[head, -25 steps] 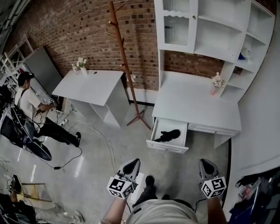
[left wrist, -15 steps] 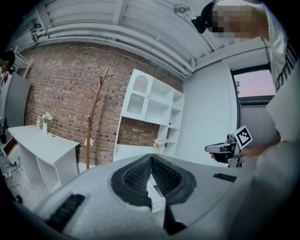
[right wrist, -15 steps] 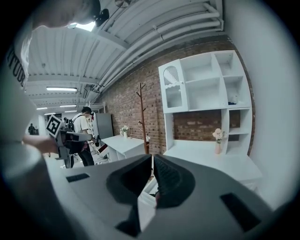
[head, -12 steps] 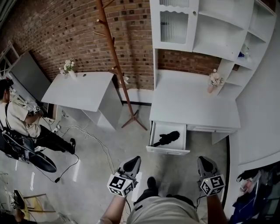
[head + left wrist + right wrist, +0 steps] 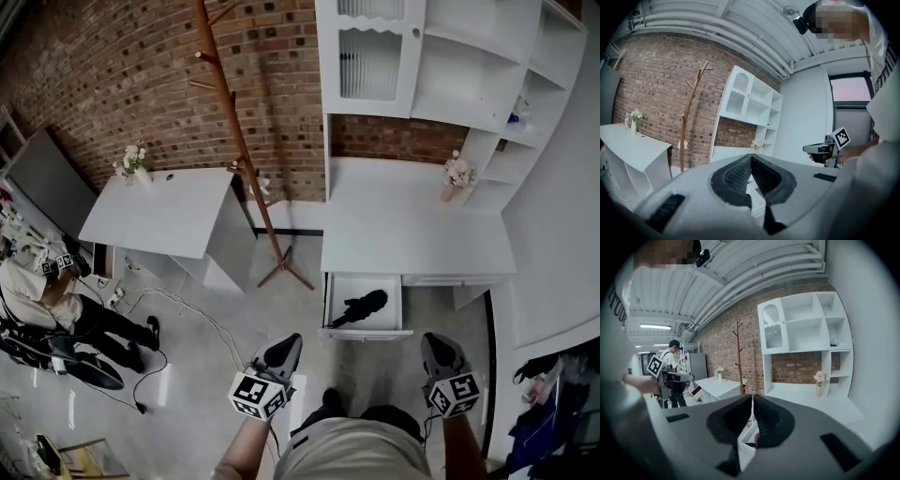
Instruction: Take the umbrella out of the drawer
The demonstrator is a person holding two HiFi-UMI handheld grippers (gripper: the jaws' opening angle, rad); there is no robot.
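Note:
A black folded umbrella [image 5: 361,306] lies in the open white drawer [image 5: 330,305] under the desk [image 5: 412,225]. My left gripper [image 5: 291,338] is held low in the head view, short of the drawer and to its left, jaws together and empty. My right gripper [image 5: 430,337] is level with it, to the right of the drawer front, also shut and empty. In the left gripper view the left gripper [image 5: 751,157] points toward the desk, with the right gripper [image 5: 825,149] off to its side. In the right gripper view the right gripper [image 5: 753,397] points the same way, a bit of the drawer showing through the jaws.
A wooden coat stand [image 5: 246,159] rises left of the desk. A white shelf unit [image 5: 450,66] stands on the desk, with a flower vase [image 5: 457,175]. A white table [image 5: 159,211] is at left; a seated person [image 5: 37,291] and floor cables [image 5: 187,319] are beyond it.
Both grippers and the head camera have come closer to the desk. The drawer with the umbrella now lies nearer to the grippers. Both grippers stay shut.

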